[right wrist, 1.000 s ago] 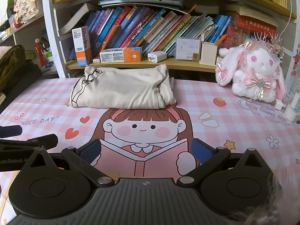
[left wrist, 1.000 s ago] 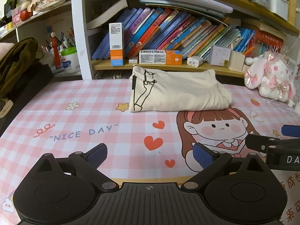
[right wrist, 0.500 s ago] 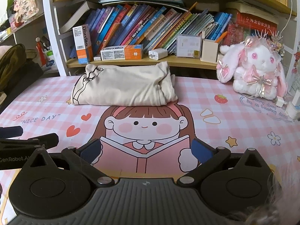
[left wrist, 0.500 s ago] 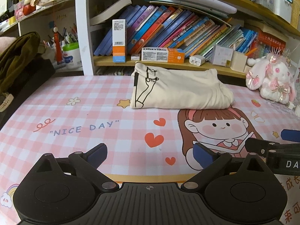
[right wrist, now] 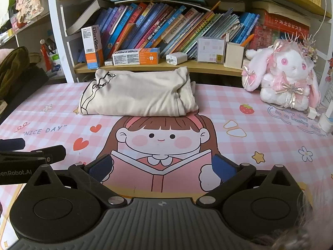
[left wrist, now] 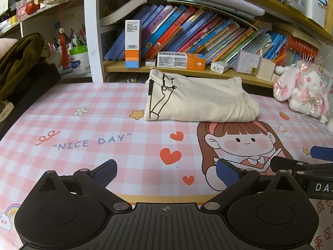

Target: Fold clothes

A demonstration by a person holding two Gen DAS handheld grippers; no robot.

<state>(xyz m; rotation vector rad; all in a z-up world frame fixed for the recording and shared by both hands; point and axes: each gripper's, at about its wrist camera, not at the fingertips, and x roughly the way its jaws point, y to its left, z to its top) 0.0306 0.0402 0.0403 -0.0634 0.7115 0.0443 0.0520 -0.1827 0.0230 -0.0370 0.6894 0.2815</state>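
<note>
A folded cream garment (left wrist: pixel 199 102) lies at the far edge of the worktop (left wrist: pixel 83 129), below the bookshelf; left gripper (left wrist: pixel 166 171) and right gripper (right wrist: pixel 163 167) hover near the front, fingers spread wide, both empty

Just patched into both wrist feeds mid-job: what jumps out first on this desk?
The cream folded garment lies at the back of the pink checked mat, just before the bookshelf. The mat's big cartoon girl fills the middle, right in front of the garment. A white and pink plush rabbit sits at the far right; the left gripper and right gripper both hang open and empty near the mat's front edge.
</note>
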